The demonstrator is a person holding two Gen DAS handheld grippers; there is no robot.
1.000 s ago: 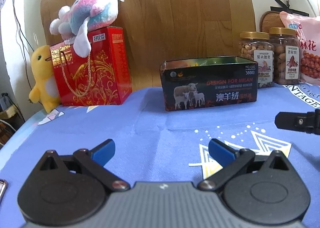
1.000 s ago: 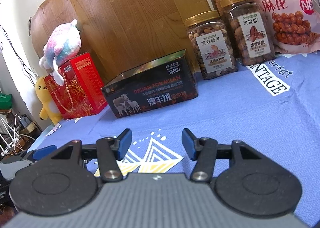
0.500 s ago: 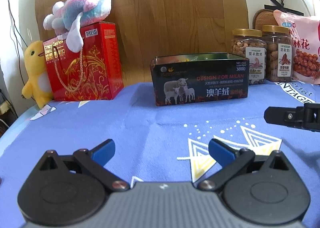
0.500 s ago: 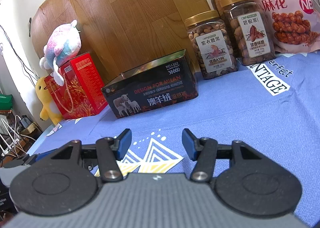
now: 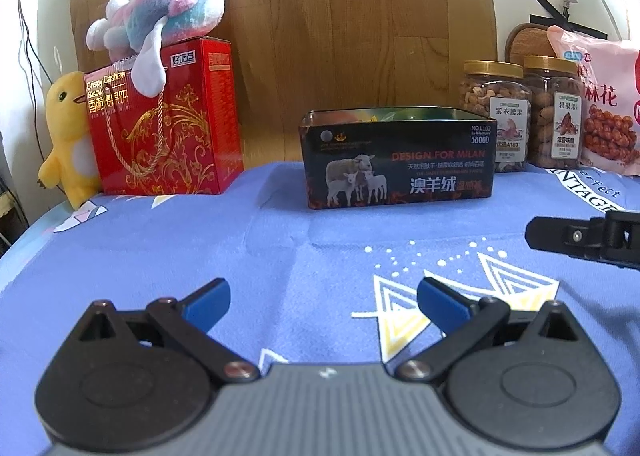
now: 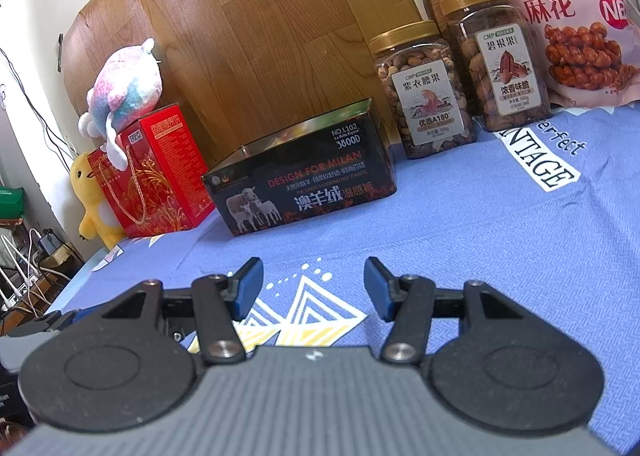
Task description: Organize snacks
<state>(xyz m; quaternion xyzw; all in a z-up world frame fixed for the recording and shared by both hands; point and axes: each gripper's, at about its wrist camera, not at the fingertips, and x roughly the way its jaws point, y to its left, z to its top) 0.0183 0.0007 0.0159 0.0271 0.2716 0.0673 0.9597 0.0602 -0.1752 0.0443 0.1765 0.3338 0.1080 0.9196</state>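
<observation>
Beyond the empty, spread left gripper (image 5: 322,306) and right gripper (image 6: 314,288), the black tin (image 5: 398,158) stands well apart.

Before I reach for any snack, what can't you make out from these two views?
- Inside of the black tin: its front wall hides the contents in both wrist views.
- Pink snack bag: cut off by the right edge in both views.
- Yellow duck plush: partly behind the red gift box.
- Right hand-held gripper: in the left wrist view only one black finger enters from the right edge.
</observation>
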